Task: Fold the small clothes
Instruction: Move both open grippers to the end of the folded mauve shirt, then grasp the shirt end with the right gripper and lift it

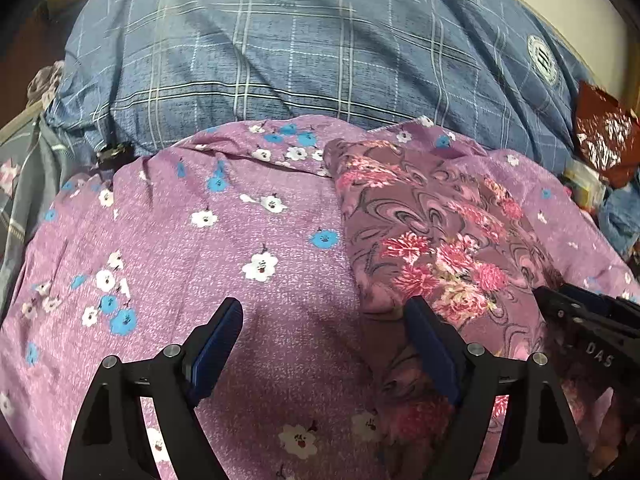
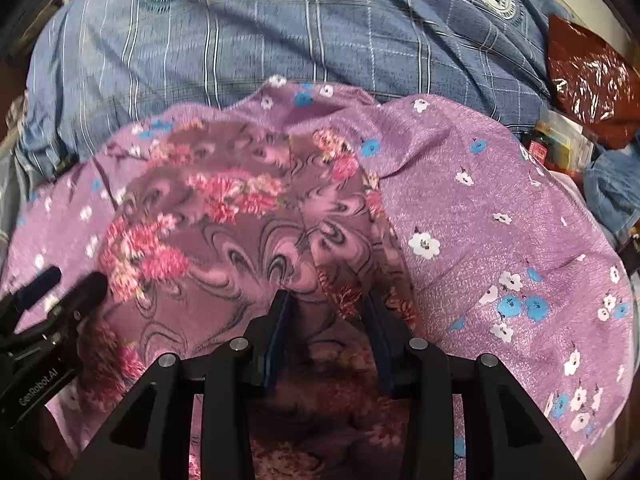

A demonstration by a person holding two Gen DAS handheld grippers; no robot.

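Note:
A small mauve garment (image 1: pixel 440 220) with pink flowers and grey swirls lies crumpled on a purple flowered sheet (image 1: pixel 200 240). My left gripper (image 1: pixel 324 308) is open wide just above the sheet. Its right finger stands at the garment's left edge, and only sheet lies between the fingers. In the right wrist view the garment (image 2: pixel 224 208) fills the middle. My right gripper (image 2: pixel 326 300) points down onto its near part, jaws partly apart, with a ridge of the cloth between them; the pads do not visibly press it. The left gripper (image 2: pixel 74 278) shows at the left edge.
A blue plaid quilt (image 1: pixel 280 60) bulges behind the sheet. A shiny red bag (image 2: pixel 584 76), small jars and boxes (image 2: pixel 556 148) and blue denim cloth (image 2: pixel 612 188) crowd the right side. A small black object (image 1: pixel 114 152) sits at the sheet's far left edge.

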